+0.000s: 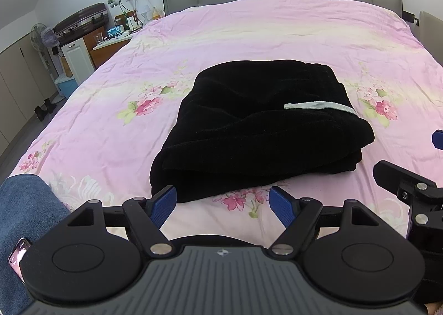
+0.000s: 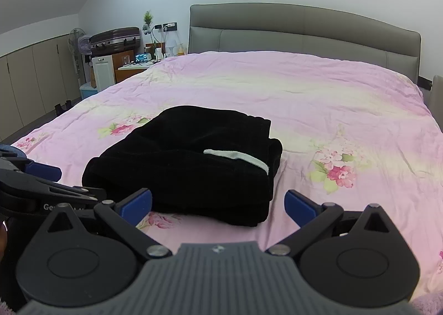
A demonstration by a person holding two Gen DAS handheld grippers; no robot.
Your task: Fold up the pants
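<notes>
Pants (image 1: 257, 126) lay as a compact black bundle on the pink floral bed (image 1: 249, 32), toward its near edge and roughly mid-width, several layers stacked. A white strip (image 1: 318, 105) ran across the top layer toward the bundle's right side; whether it was a drawstring or a label could not be determined.

Both grippers were held off the cloth on the near side. The left gripper (image 1: 223, 204) stood with its jaws spread wide and nothing between them, the bundle's near edge directly ahead of it and just beyond the blue pads (image 1: 163, 204). The right gripper (image 2: 218, 205) was likewise spread and empty, facing the bundle's near right corner, with the bulk of the cloth lying ahead and to its left. Neither touched the pants. The left gripper appeared slightly nearer and more squarely aligned.

The bundle's longer axis appeared to run from near to far, leaning a little to the right at the far end, though fisheye distortion made this uncertain. Judged from the stacked layers, folding looked complete or nearly so; any remaining work would be tidying.

The underside layers and the far edge of the bundle were hidden, so evenness of the folds could not be confirmed. Black fabric obscured most creases. A denim-clad leg (image 1: 25, 218) was cut off at the left frame edge.
</notes>
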